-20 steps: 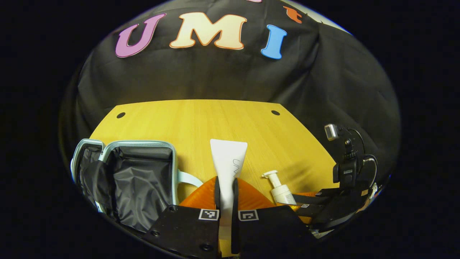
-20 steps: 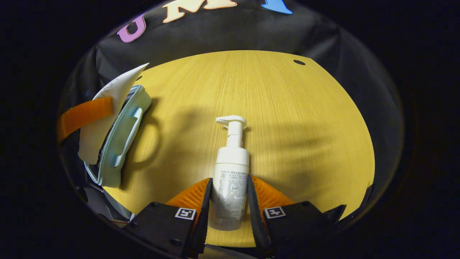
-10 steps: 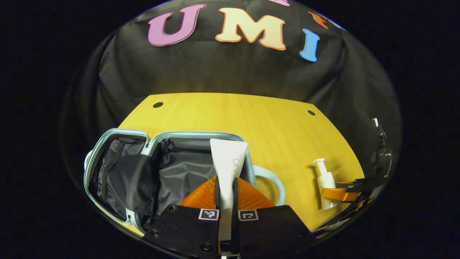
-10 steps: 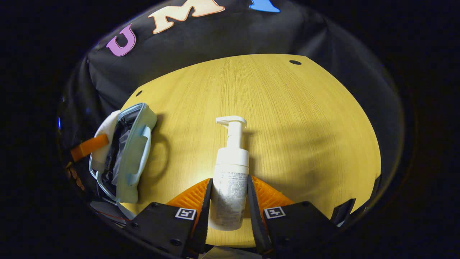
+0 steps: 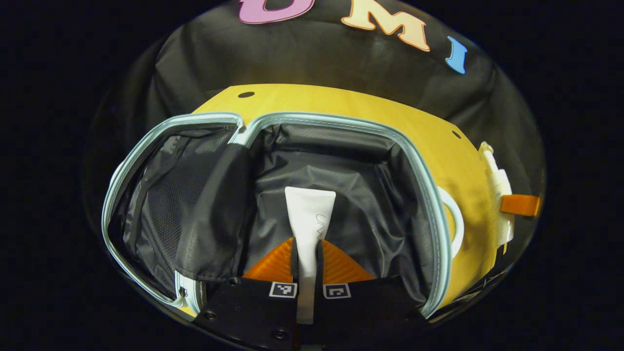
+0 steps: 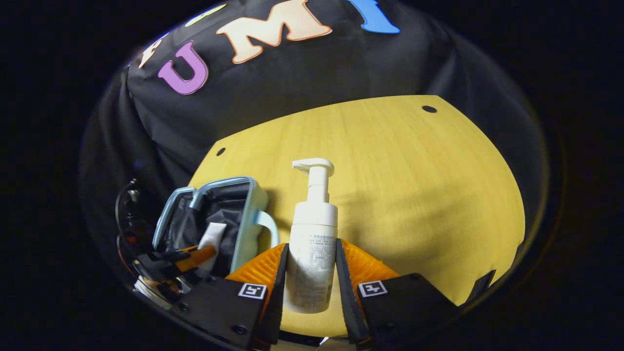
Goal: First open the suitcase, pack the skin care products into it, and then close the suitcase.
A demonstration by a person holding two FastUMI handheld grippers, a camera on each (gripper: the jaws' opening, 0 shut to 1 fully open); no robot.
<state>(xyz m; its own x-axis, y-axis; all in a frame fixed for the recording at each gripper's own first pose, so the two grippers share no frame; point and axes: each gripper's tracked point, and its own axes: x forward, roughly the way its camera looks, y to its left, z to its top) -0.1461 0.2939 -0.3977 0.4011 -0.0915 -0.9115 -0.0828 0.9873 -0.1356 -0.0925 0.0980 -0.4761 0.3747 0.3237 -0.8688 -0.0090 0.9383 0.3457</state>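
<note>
Two fingers of the left gripper [image 5: 306,258] squeeze the tube [image 5: 309,214] over the open suitcase [image 5: 424,175], so go low, then let go softly, while the right gripper [image 6: 312,273] squeezes the bottle [image 6: 312,243].

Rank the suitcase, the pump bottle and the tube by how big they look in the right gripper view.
1. Pump bottle, though it is nearest the camera, so this is unsure.
2. Suitcase, farther off.
3. Tube, partly hidden.

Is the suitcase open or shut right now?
Open: the suitcase has both halves spread, its dark lining exposed, with the left gripper holding a white tube over it.
</note>
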